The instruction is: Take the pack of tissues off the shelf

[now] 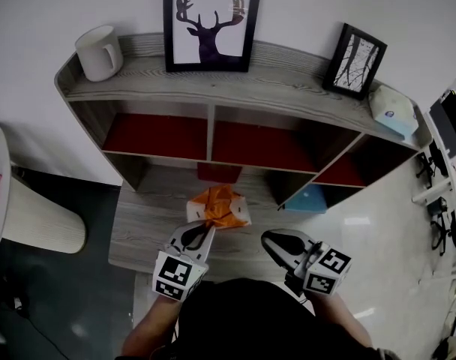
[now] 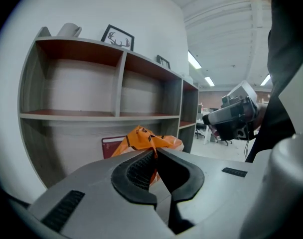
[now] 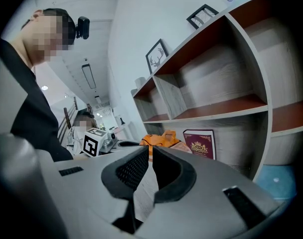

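An orange plastic-wrapped pack of tissues [image 1: 219, 207] lies on the low wooden board [image 1: 138, 231] in front of the shelf unit [image 1: 213, 88]. My left gripper [image 1: 200, 235] reaches it from the near side. In the left gripper view the left gripper [image 2: 155, 151] is shut, pinching a fold of the orange pack [image 2: 149, 139] at its tip. My right gripper [image 1: 277, 242] hangs to the right of the pack and apart from it. In its own view the right gripper [image 3: 150, 151] is shut with nothing in it, and the pack [image 3: 161, 139] lies beyond.
A dark red booklet [image 3: 199, 143] stands against the shelf back behind the pack. On the shelf top are a mug [image 1: 99, 52], a deer picture [image 1: 211, 22], a small frame [image 1: 355, 60] and a white-and-blue packet [image 1: 393, 111]. A blue thing [image 1: 307, 199] lies low at right, a white stool [image 1: 18, 201] at left.
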